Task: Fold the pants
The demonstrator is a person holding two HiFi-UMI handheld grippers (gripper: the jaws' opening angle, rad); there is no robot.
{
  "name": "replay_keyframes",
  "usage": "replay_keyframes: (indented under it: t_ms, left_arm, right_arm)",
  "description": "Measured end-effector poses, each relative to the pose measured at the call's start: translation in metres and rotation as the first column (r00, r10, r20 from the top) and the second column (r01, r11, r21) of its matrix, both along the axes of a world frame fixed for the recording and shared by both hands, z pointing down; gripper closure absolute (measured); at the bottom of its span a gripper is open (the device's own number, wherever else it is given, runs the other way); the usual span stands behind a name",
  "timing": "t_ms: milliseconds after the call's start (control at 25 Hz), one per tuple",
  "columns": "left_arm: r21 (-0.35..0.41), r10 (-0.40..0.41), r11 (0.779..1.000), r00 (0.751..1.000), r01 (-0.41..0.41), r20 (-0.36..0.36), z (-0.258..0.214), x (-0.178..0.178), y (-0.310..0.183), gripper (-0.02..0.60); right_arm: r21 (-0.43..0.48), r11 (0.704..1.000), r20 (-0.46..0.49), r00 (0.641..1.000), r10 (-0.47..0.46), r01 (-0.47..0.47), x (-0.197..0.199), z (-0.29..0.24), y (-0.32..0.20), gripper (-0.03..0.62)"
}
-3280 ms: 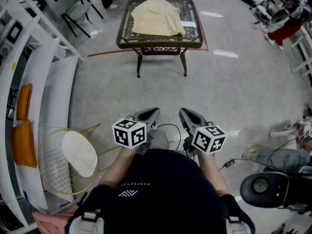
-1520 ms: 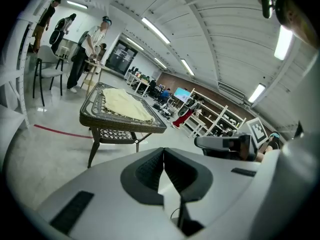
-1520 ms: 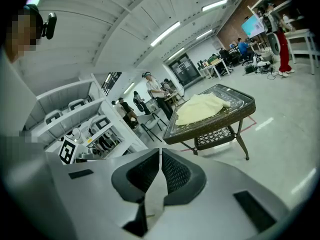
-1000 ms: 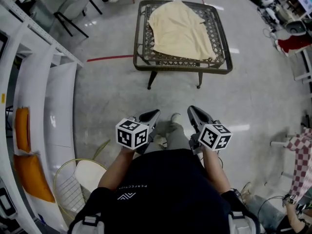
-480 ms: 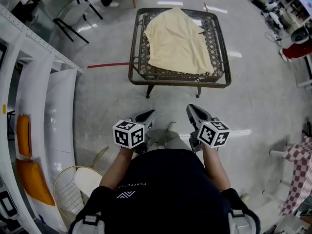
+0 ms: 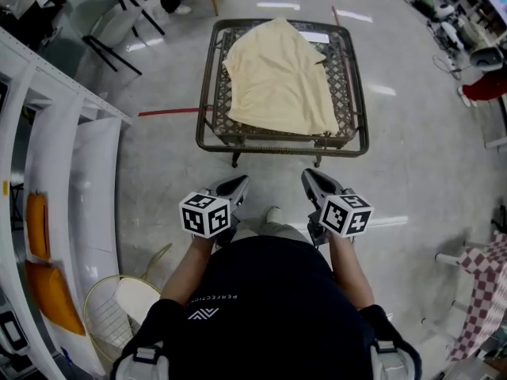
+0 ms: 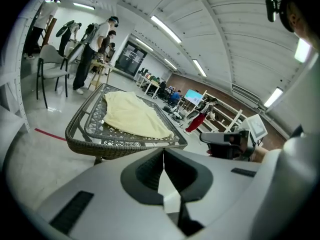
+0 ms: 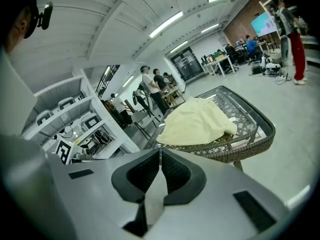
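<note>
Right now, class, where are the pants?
The pants lie on the wicker table at the head view's top centre, ahead of the left claw and right claw, touching neither.

Left tool: jaws pressed together, nothing between them, pointing forward and slightly down.
Right tool: jaws together, empty, alongside the left, apart.
Forearms: bare, extended forward.
</note>
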State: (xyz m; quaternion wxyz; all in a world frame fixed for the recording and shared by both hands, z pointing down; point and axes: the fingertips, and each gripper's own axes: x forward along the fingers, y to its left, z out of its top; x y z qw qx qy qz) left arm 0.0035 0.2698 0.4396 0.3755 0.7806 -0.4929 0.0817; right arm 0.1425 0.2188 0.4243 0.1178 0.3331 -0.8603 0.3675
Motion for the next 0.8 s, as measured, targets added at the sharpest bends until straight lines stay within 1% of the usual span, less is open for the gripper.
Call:
replay_keyframes:
  t_ms: [120,200,400,640,800]
  left_arm:
    - [-0.001,-0.022,1.000,1.000,0.022,-0.007,0.003,0.001,-0.013,0.571]
    - [-0.004,-0.021,1.000,1.000,0.021,-0.014,0.005,0.005,-0.023,0.571]
    - [-0.020,-0.001,1.000,1.000,0.001,-0.021,0.008,0.011,-0.036,0.571]
    - [-0.034,0.032,0.999,0.999,-0.032,0.000,0.011,-0.002,-0.056,0.571]
    - [-0.050,0.063,0.997,0.998,-0.063,-0.004,0.017,-0.008,-0.074,0.571]
  right_arm:
    - [0.000,1.000,-0.026,1.000,-0.011,0.011,0.005,0.005,-0.012,0.554]
    - [-0.004,1.000,-0.039,0.999,-0.017,0.017,0.007,0.009,-0.020,0.554]
    - [-0.025,0.999,-0.044,0.999,-0.022,0.020,0.007,0.015,-0.032,0.554]
    - [-0.049,0.999,-0.051,0.999,-0.007,0.005,0.002,0.022,-0.047,0.554]
    - [-0.057,0.998,-0.057,0.998,0.017,-0.020,-0.003,0.025,-0.063,0.554]
